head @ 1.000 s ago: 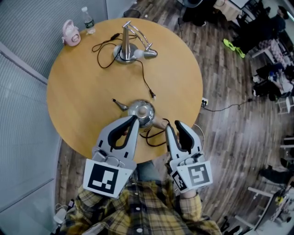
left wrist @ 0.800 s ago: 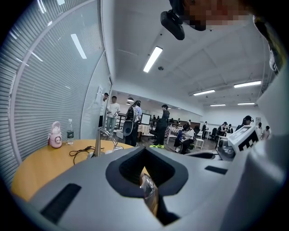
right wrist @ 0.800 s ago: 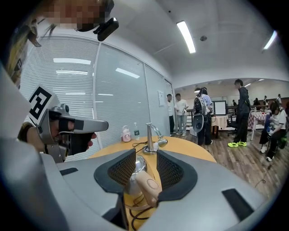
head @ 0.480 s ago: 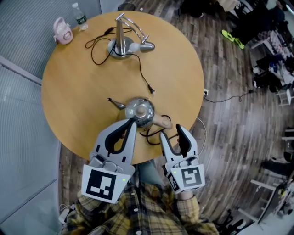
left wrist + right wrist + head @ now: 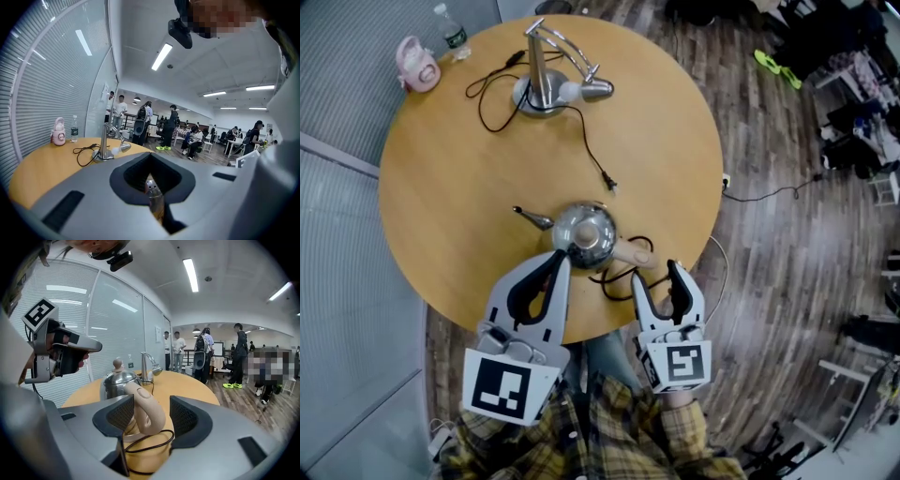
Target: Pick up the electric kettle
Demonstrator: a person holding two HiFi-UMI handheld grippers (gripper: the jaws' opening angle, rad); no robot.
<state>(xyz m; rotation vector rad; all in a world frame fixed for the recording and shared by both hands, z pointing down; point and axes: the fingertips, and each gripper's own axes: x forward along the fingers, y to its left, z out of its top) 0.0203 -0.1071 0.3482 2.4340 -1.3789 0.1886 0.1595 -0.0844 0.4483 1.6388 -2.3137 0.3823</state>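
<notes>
The electric kettle (image 5: pixel 586 234) is polished steel with a beige handle (image 5: pixel 630 251) and stands on the round wooden table (image 5: pixel 469 187) near its front edge. My right gripper (image 5: pixel 656 274) is just behind the handle. Its jaws have just been opening and now stand wide. In the right gripper view the handle (image 5: pixel 145 411) shows in the gap between the pads, touching neither. My left gripper (image 5: pixel 558 256) is shut and empty, its tips beside the kettle's near left side. Through its jaws the left gripper view shows only a sliver of the kettle (image 5: pixel 151 187).
A black cord (image 5: pixel 614 272) loops on the table by the kettle's handle. At the far side stand a chrome desk lamp (image 5: pixel 546 80) with its cable (image 5: pixel 591 155), a pink gadget (image 5: pixel 417 66) and a water bottle (image 5: pixel 450 28). People stand across the room.
The right gripper's jaws have spread wider. Both grippers have sunk and drawn back a little toward the table's near edge. The kettle has stayed put.
</notes>
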